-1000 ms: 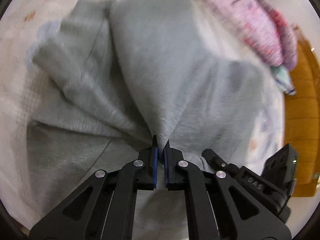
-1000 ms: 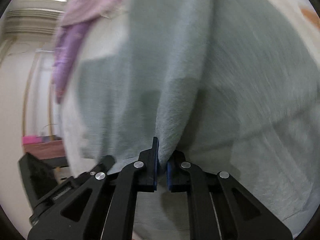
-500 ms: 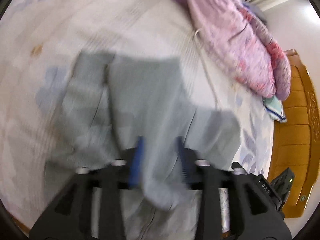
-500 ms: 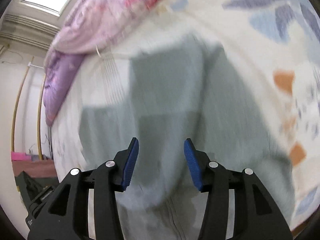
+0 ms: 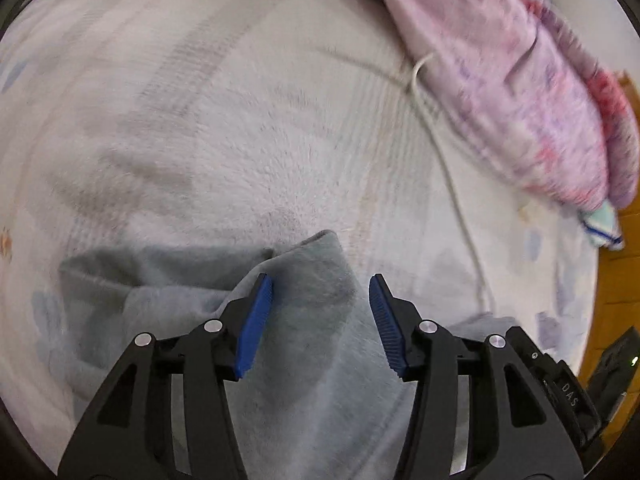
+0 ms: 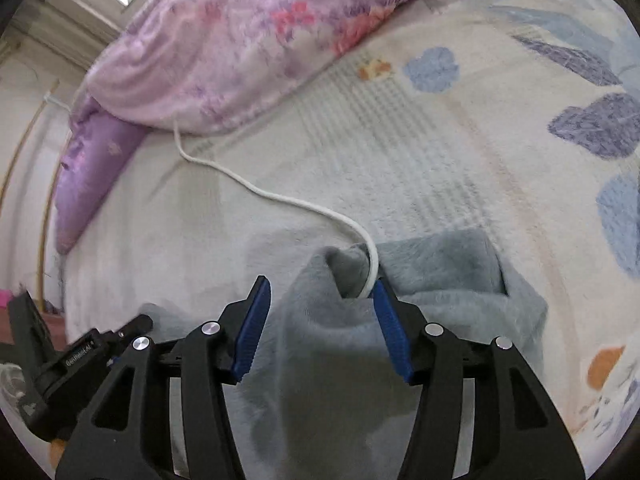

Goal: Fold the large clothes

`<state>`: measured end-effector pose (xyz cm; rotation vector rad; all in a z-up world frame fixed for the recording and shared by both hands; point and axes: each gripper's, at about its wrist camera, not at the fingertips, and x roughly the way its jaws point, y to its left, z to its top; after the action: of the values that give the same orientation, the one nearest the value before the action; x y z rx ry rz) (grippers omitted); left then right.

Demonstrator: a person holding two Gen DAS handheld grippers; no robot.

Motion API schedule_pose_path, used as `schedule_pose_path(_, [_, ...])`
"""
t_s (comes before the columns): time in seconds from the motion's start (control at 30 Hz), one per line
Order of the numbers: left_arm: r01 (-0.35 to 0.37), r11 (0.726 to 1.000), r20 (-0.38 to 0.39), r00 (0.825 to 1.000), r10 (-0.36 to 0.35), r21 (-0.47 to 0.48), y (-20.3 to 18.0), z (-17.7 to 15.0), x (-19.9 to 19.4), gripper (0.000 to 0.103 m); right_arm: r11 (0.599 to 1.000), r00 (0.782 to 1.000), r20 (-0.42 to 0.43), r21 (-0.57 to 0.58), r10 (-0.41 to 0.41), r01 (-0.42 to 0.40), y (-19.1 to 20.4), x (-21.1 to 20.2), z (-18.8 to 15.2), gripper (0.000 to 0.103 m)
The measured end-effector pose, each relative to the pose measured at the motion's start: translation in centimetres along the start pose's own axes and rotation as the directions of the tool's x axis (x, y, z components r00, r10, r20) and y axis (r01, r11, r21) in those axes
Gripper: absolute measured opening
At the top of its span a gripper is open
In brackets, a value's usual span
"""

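Grey garment (image 5: 304,344) lies crumpled on the bedspread (image 5: 248,128) in the lower centre of both wrist views; its lower part runs under the gripper bodies and off the bottom edge, so full extent and kind of garment cannot be told. Left wrist view is motion-blurred, bedspread print barely legible. In that view, left to right: a flatter grey layer at lower left, a raised fold peaking at centre, then bare bedspread, a white cord (image 5: 460,208) running down the right half, and a pink floral quilt (image 5: 520,92) at upper right with a small striped cloth (image 5: 600,228) at its tip and orange wood at the right edge. Left gripper (image 5: 320,320): jaws parted about halfway, fold seen between the blue pads (image 5: 252,324) but not pressed by them, nothing held. Right wrist view, left to right: purple pillow (image 6: 92,164) at left, quilt (image 6: 248,40) across the top, cord (image 6: 280,196) descending to centre and vanishing into a pocket of the garment (image 6: 328,360), leaf-print bedspread (image 6: 460,152) at right. Right gripper (image 6: 320,320): jaws opening, roughly half wide, fabric between them untouched; cord end is just beside the right pad (image 6: 392,340), contact uncertain.
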<state>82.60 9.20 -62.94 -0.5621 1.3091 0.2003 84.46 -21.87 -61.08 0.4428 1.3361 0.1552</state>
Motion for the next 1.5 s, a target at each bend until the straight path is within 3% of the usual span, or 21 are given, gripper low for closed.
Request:
schedule_pose_path(0.13, [-0.018, 1.000, -0.012, 1.000, 0.018, 0.022, 0.2, 0.4, 1.1, 0.052, 0.999, 0.995, -0.081, 0.011, 0.050, -0.049, -0.7, 2.4, 0.1, 0.051])
schedule_pose_path(0.17, [-0.023, 1.000, -0.028, 0.999, 0.024, 0.019, 0.4, 0.4, 1.4, 0.051, 0.998, 0.995, -0.080, 0.013, 0.062, -0.061, -0.7, 2.2, 0.2, 0.044])
schedule_pose_path(0.2, [-0.032, 0.999, -0.048, 0.998, 0.033, 0.019, 0.5, 0.5, 1.9, 0.051, 0.997, 0.994, -0.077, 0.012, 0.082, -0.082, -0.9, 2.1, 0.2, 0.031])
schedule_pose_path(0.3, [-0.055, 0.997, -0.045, 0.997, 0.058, 0.057, 0.4, 0.2, 2.2, 0.027, 0.988, 0.984, -0.094, 0.027, 0.154, -0.152, -1.4, 1.9, 0.0, 0.013])
schedule_pose_path(0.33, [-0.043, 0.997, -0.049, 0.998, 0.046, 0.061, 0.5, 0.1, 2.2, 0.015, 0.986, 0.982, -0.091, 0.033, 0.167, -0.165, -1.4, 1.7, 0.0, 0.012])
schedule_pose_path(0.37, [-0.021, 0.999, -0.048, 0.999, 0.023, 0.049, 0.7, 0.0, 1.8, 0.010, 0.983, 0.980, -0.082, 0.036, 0.184, -0.181, -1.5, 0.9, -0.3, 0.011])
schedule_pose_path(0.5, [0.052, 0.998, 0.051, 0.997, -0.054, 0.045, 1.2, -1.7, -2.4, 0.009, 0.965, 0.965, -0.015, 0.027, 0.263, -0.262, -1.5, -2.9, -1.2, 0.011])
schedule_pose_path(0.67, [0.156, 0.987, 0.174, 0.971, -0.161, 0.042, 2.4, -7.1, -8.9, 0.009, 0.945, 0.943, 0.058, -0.043, 0.327, -0.325, -1.2, -8.0, -4.1, 0.011])
schedule_pose_path(0.87, [0.213, 0.977, 0.217, 0.954, -0.208, 0.000, 4.8, -15.0, -13.0, 0.009, 0.933, 0.931, 0.096, -0.102, 0.353, -0.344, -2.3, -13.3, -11.3, 0.011])
schedule_pose_path(1.07, [0.242, 0.970, 0.223, 0.944, -0.243, 0.034, 6.7, -22.8, -16.1, 0.009, 0.945, 0.937, 0.143, -0.122, 0.320, -0.304, -3.9, -17.4, -19.7, 0.011])
schedule_pose_path(1.27, [0.234, 0.971, 0.173, 0.955, -0.240, 0.057, 9.2, -31.2, -16.3, 0.009, 0.958, 0.944, 0.166, -0.009, 0.284, -0.287, -7.2, -19.0, -27.7, 0.011])
schedule_pose_path(1.5, [0.207, 0.978, 0.105, 0.973, -0.204, -0.018, 12.5, -39.1, -13.9, 0.009, 0.975, 0.974, 0.092, 0.067, 0.206, -0.213, -10.8, -17.9, -35.1, 0.011])
